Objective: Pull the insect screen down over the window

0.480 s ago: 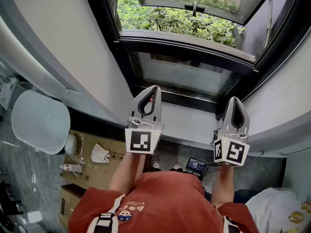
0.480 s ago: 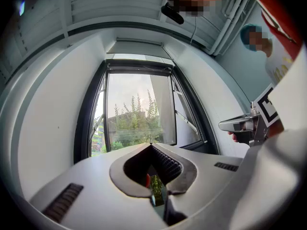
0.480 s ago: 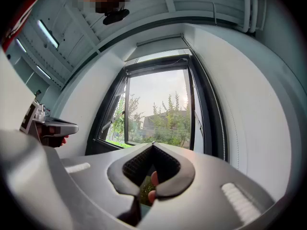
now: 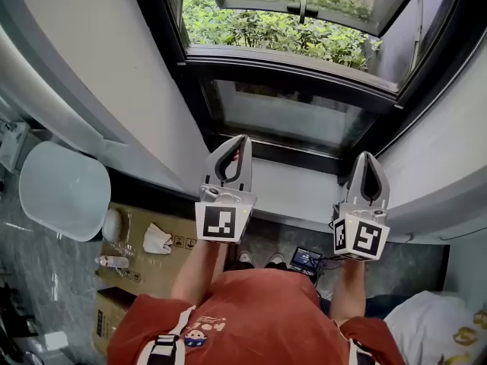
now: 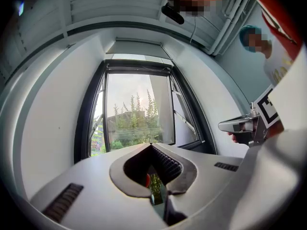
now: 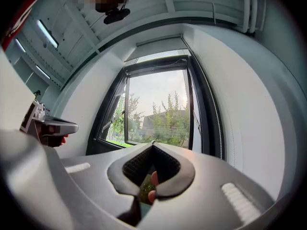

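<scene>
Left gripper (image 4: 242, 139) and right gripper (image 4: 367, 157) held side by side before the open window (image 4: 289, 63).
Both point slightly upward at the opening, each with jaws closed tip to tip and nothing between them. The sash (image 4: 304, 10) is swung outward over shrubs (image 4: 259, 29). The screen is not down over the opening and is hard to make out: only a dark bar (image 5: 138, 71) across the frame's top, under a pale box (image 5: 139, 48), could be it. The head view cuts that part off.
</scene>
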Action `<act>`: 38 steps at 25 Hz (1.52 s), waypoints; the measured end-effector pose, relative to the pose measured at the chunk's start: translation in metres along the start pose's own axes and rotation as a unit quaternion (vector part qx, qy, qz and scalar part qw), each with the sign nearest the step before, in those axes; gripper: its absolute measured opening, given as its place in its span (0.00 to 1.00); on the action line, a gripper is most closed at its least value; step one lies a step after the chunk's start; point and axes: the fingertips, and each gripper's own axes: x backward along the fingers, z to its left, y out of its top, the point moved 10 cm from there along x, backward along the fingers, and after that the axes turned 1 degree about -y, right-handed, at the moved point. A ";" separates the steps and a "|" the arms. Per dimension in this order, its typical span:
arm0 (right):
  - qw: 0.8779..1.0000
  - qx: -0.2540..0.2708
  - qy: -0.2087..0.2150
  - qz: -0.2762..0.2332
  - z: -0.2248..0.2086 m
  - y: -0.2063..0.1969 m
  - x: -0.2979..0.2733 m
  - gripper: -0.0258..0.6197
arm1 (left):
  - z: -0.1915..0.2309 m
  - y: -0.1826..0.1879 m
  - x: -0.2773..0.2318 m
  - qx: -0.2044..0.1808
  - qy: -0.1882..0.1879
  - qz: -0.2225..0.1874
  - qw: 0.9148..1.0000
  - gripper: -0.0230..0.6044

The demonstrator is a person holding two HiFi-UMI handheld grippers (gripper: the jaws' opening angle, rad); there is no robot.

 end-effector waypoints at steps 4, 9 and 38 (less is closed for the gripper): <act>1.000 -0.007 0.001 -0.006 -0.004 -0.001 0.004 0.05 | -0.006 0.000 -0.001 -0.005 -0.004 0.001 1.000 0.05; 1.000 -0.014 -0.001 -0.011 -0.013 -0.002 0.009 0.05 | -0.015 0.002 -0.003 -0.003 -0.006 0.005 1.000 0.05; 0.998 -0.042 0.034 -0.031 -0.061 -0.017 -0.005 0.05 | -0.057 0.003 -0.033 -0.007 0.016 -0.003 1.000 0.04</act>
